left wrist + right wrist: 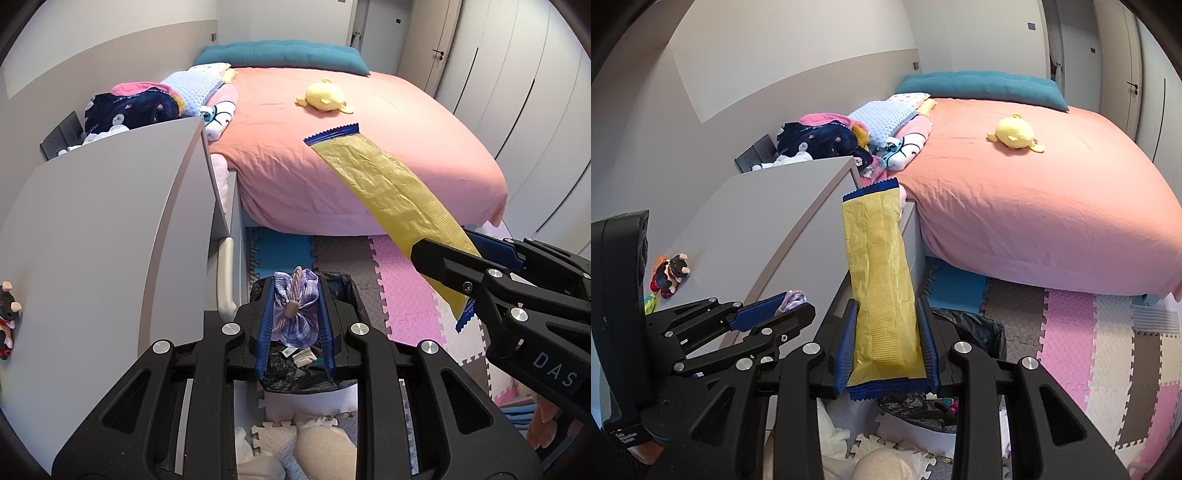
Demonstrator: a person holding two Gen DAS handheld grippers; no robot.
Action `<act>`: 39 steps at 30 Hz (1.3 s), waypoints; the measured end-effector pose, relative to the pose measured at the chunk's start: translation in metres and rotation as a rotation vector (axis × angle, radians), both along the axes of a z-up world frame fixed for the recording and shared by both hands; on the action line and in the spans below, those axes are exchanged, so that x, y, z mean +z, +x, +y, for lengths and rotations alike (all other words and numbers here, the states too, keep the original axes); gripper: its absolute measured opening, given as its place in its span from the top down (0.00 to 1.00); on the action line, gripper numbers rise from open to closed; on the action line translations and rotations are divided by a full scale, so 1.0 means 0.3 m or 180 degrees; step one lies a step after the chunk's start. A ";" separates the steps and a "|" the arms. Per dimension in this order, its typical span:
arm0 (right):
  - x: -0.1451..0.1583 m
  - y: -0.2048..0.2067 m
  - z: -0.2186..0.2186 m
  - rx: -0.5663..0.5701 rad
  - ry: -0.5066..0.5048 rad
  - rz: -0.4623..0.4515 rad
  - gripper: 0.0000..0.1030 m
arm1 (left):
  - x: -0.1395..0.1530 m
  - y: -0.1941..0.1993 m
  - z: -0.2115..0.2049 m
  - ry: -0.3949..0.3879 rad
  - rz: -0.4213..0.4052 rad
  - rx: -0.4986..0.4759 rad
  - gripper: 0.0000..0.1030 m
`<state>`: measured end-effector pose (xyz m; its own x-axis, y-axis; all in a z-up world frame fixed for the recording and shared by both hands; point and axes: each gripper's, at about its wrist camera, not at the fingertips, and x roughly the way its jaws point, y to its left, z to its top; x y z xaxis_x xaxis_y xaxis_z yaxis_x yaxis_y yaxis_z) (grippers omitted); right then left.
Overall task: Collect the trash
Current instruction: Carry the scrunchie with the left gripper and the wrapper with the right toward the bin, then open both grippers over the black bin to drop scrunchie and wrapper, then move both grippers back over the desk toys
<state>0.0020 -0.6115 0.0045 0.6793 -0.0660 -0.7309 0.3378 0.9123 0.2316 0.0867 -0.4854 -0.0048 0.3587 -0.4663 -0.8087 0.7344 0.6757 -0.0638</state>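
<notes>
My left gripper [295, 295] is shut on a small purple wrapper [295, 310] tied with a twisted cord, directly above a bin lined with a black bag [347, 291]. The same gripper [792, 308] shows at the left of the right wrist view, the purple wrapper [793, 300] peeking from it. My right gripper [886, 310] is shut on a long yellow snack wrapper [879, 266] with blue serrated ends, sticking up and forward. In the left wrist view that yellow wrapper [391, 188] crosses from the right gripper [476, 254]. The bin [975, 325] lies just beyond the right fingers.
A grey cabinet top [110, 229] stands left of the bin, a small toy figure [670, 277] on it. Behind is a bed with a pink cover [332, 147], a yellow plush [325, 96] and piled clothes [136, 107]. Foam puzzle mats [1089, 350] cover the floor.
</notes>
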 end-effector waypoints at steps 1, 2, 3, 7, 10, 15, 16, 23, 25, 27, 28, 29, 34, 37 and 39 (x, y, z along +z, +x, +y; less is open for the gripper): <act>-0.004 0.001 -0.001 -0.0002 0.0010 0.0005 0.68 | -0.002 0.000 0.000 0.0003 0.0003 0.0000 0.79; -0.006 0.000 -0.004 -0.0002 0.0014 0.0010 0.68 | -0.005 0.000 -0.001 0.0008 0.0007 0.0003 0.79; -0.010 0.001 -0.005 -0.0006 0.0017 0.0018 0.68 | -0.006 0.002 -0.001 0.0015 0.0008 0.0008 0.79; -0.009 -0.003 -0.023 -0.0155 -0.0013 0.0031 0.43 | -0.005 0.004 -0.005 0.0093 0.0023 0.0001 0.36; 0.004 -0.015 -0.039 -0.0322 -0.0116 -0.0006 0.31 | 0.027 0.001 0.015 0.0010 -0.0201 0.0104 0.06; 0.013 -0.023 -0.054 -0.0366 -0.0084 -0.0029 0.31 | 0.033 0.014 0.023 0.0023 -0.0211 0.0137 0.06; 0.013 -0.022 -0.054 -0.0374 -0.0085 -0.0030 0.31 | 0.032 0.015 0.026 0.0020 -0.0208 0.0141 0.06; 0.011 -0.011 -0.036 -0.0329 -0.0080 -0.0021 0.31 | 0.034 0.016 0.043 0.0022 -0.0210 0.0170 0.06; 0.014 -0.007 -0.029 -0.0325 -0.0086 -0.0025 0.31 | 0.036 0.021 0.049 0.0028 -0.0229 0.0190 0.06; 0.018 -0.003 -0.020 -0.0311 -0.0084 -0.0036 0.31 | 0.040 0.026 0.060 0.0021 -0.0234 0.0211 0.06; 0.020 -0.001 -0.015 -0.0305 -0.0084 -0.0041 0.31 | 0.042 0.029 0.065 0.0014 -0.0232 0.0220 0.06; 0.022 0.005 -0.007 -0.0291 -0.0088 -0.0044 0.31 | 0.044 0.033 0.075 0.0006 -0.0231 0.0235 0.06; 0.034 0.030 0.033 -0.0229 -0.0109 -0.0049 0.31 | 0.060 0.048 0.124 -0.0024 -0.0253 0.0307 0.06; 0.044 0.052 0.067 -0.0176 -0.0129 -0.0056 0.31 | 0.068 0.065 0.167 -0.0056 -0.0240 0.0383 0.06; 0.050 0.070 0.095 -0.0125 -0.0146 -0.0057 0.31 | 0.074 0.076 0.194 -0.0067 -0.0243 0.0429 0.06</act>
